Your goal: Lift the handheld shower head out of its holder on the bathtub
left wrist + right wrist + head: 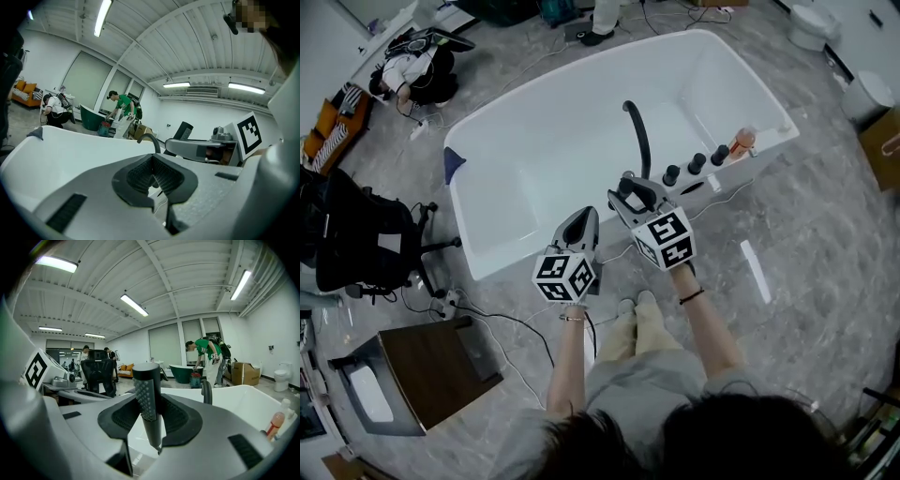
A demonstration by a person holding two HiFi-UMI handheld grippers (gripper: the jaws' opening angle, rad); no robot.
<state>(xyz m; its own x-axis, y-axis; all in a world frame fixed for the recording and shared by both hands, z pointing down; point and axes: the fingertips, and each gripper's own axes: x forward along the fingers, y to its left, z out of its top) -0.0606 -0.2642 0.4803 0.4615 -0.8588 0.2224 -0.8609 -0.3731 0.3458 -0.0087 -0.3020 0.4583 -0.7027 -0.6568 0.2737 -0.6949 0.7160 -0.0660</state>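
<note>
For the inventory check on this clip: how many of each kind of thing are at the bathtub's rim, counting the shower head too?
black knobs: 3
black spout: 1
shower head: 1
bottle: 1
Total: 6

Legible text: none.
Cubes on left gripper [584,214] and right gripper [630,190]: black-and-white square patterns only; pink plastic bottle [742,142] on white bathtub [502,253] rim, label unreadable.

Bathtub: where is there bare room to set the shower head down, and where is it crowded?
Free: the tub floor, left of the black spout. Crowded: the right corner, with the knobs and bottle.
</note>
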